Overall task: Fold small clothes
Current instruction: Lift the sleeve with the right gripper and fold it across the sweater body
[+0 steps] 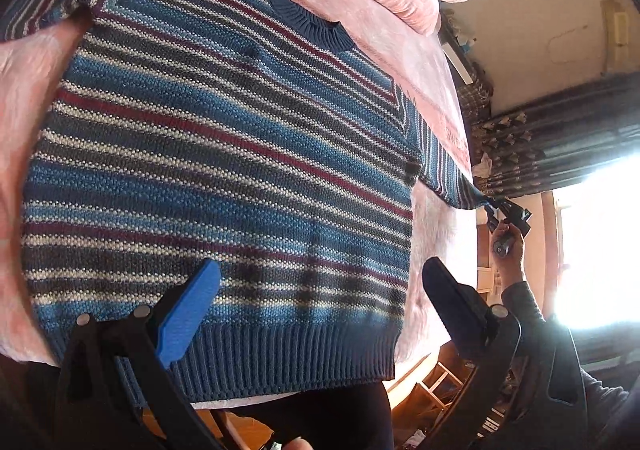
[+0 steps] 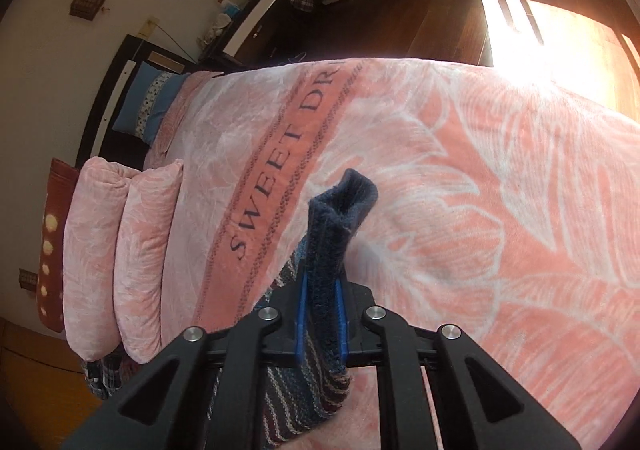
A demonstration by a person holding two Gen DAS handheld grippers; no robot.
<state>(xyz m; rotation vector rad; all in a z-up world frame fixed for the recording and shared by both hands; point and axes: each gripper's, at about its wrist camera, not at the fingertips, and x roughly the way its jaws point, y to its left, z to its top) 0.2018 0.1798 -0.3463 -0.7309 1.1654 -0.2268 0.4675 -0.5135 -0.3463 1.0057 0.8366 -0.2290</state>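
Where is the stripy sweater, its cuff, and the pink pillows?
Stripy sweater [image 1: 224,154], left wrist view, middle of its chest.
Cuff [image 2: 344,206], right wrist view, dark ribbed end above the jaws.
Pink pillows [image 2: 148,262], right wrist view, nearer pillow's side.

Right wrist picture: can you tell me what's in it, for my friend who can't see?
The right hand-held gripper is shut on the dark blue cuff of a striped sweater sleeve, holding it above a pink blanket printed with white flowers and the word SWEET. Two pink pillows lie at the left.
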